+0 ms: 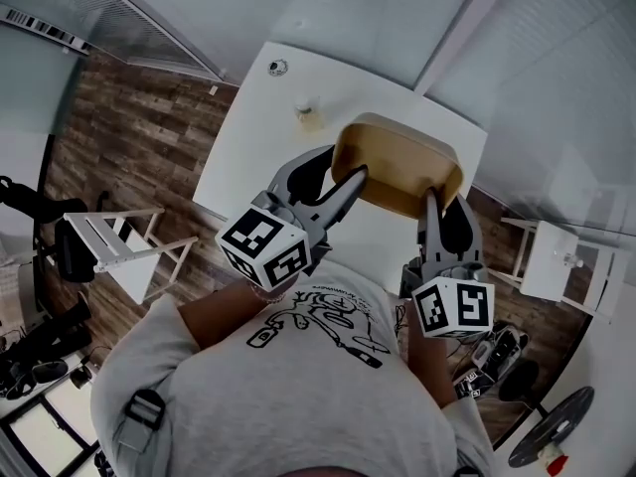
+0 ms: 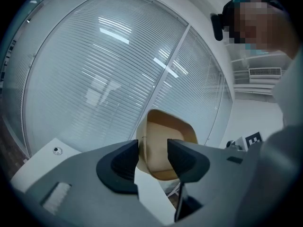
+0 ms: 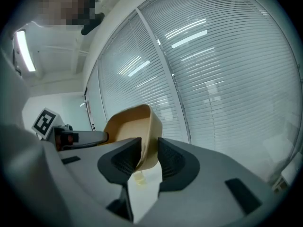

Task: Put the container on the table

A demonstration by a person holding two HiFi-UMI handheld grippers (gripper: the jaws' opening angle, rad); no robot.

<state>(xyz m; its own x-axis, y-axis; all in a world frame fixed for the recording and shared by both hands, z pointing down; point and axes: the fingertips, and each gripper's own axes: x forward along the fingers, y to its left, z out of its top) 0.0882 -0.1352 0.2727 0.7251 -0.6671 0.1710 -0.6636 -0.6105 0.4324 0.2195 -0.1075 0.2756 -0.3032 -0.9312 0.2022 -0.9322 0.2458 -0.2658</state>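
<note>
Taking the container as our reference, we begin at its left: a small round item and a pale yellowish item lie on the table beyond the container's far-left side. If we lower the container too far that way, its base could land on the yellowish item and rock. The left gripper is clenched over the container's left corner, one jaw outside the wall and one inside. The gap looks wider than the wall, so we judge this hold to be shallow, and any twist could slip the rim free. The container itself is empty, is held tilted between both grippers and hangs clear above the table. In the head view it sits over the table's near-right part, so setting it straight down risks an overhang at the edge and a tip toward the floor. At the container's right wall, the right gripper is clamped tight on the rim, with the wall pinched between its jaws. If one side descends faster than the other, the thin wall may flex or the tilt may grow. If either gripper lets go before the base rests flat, the container will swing on the remaining hold.
</note>
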